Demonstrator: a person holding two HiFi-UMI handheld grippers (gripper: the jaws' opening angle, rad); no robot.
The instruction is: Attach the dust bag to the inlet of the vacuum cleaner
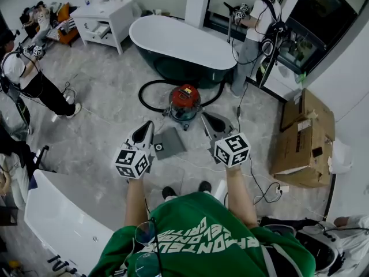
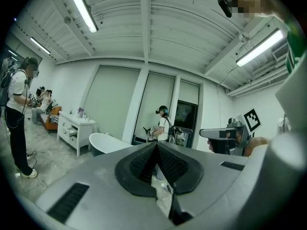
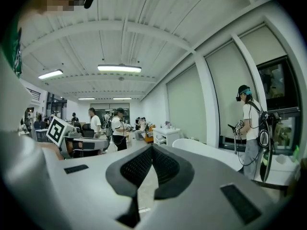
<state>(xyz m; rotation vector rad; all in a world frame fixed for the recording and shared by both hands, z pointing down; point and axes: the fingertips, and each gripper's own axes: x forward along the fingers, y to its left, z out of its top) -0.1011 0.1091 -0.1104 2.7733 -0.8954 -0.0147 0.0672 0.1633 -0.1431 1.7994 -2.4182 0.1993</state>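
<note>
The bag (image 1: 170,142) lies flat on the floor (image 1: 109,126), on the near side of the vacuum (image 1: 184,103). It is grey and square, with a round hole at its left corner. I judge it light and floppy, so the rim of the hole, probably stiffer, is the place to pinch. The vacuum is a round drum with a red lid. The left gripper (image 1: 146,128) and right gripper (image 1: 209,120) have their jaws together, empty.

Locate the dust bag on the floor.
In the head view, the dust bag lies flat on the floor at centre, just below the vacuum cleaner, showing between the left gripper and right gripper.
</note>
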